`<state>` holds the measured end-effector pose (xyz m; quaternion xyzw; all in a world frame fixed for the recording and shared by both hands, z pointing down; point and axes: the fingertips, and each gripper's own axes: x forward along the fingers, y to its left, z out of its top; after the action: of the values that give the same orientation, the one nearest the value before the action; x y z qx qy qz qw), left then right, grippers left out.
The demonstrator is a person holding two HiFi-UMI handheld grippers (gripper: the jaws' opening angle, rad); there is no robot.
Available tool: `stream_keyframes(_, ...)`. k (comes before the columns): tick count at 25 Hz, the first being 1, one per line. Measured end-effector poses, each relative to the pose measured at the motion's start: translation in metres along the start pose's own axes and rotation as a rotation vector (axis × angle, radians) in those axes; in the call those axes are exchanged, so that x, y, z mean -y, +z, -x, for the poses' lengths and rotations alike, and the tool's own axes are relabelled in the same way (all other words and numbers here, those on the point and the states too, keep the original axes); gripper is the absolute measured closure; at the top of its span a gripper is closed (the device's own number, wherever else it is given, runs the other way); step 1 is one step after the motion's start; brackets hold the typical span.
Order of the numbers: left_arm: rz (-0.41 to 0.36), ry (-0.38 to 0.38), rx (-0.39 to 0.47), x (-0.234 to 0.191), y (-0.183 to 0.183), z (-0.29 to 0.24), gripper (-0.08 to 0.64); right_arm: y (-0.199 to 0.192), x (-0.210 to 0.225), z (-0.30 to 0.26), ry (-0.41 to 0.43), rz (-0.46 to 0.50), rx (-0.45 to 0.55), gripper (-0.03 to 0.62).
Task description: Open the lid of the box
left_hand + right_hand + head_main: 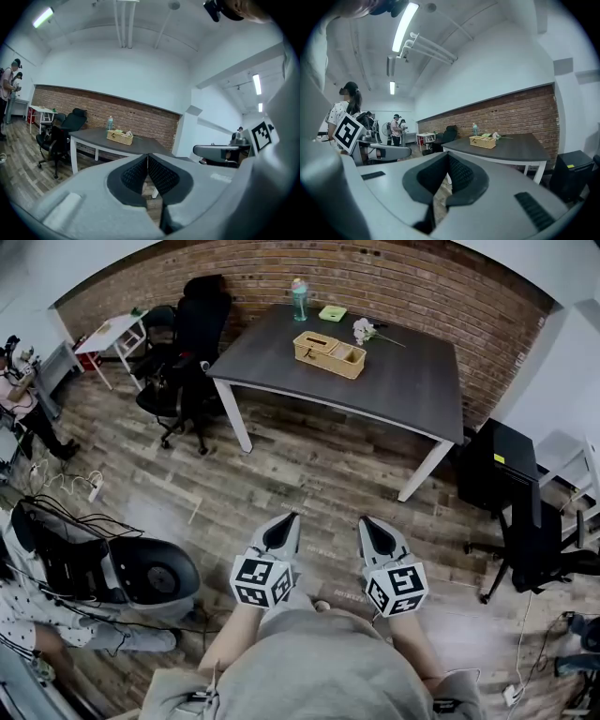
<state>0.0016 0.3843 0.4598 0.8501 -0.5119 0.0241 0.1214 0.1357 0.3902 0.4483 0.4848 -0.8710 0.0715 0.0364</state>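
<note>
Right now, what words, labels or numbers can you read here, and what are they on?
No text is readable in any view.
Yellow sticker on the black cabinet: too small to read.
Marker cubes: black-and-white square patterns, no letters.
Bottle label: too blurred to read.

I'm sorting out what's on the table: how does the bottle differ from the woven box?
The bottle stands upright, tall and slim; the woven box lies low and wide. The bottle is greenish; the woven box is tan. The bottle is by the far edge, the woven box nearer the middle. Both rest on the dark table, apart.
</note>
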Motion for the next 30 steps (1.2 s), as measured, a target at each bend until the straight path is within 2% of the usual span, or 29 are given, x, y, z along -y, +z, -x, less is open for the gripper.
stream_keyframes(3,0.009,0.001,-0.008,-0.004,0.001,-0.005,0.541,0.003,0.0,-0.007,0.022,-0.028,-0.004,0.591)
stream_keyframes(23,0.026,0.006,-0.025,-0.027,0.0,-0.016,0.538,-0.006,0.008,-0.031,0.022,-0.06,-0.035,0.589)
stream_keyframes(30,0.03,-0.016,-0.036,-0.044,0.001,-0.048,0.513,-0.008,0.029,-0.063,0.017,-0.067,-0.055,0.534)
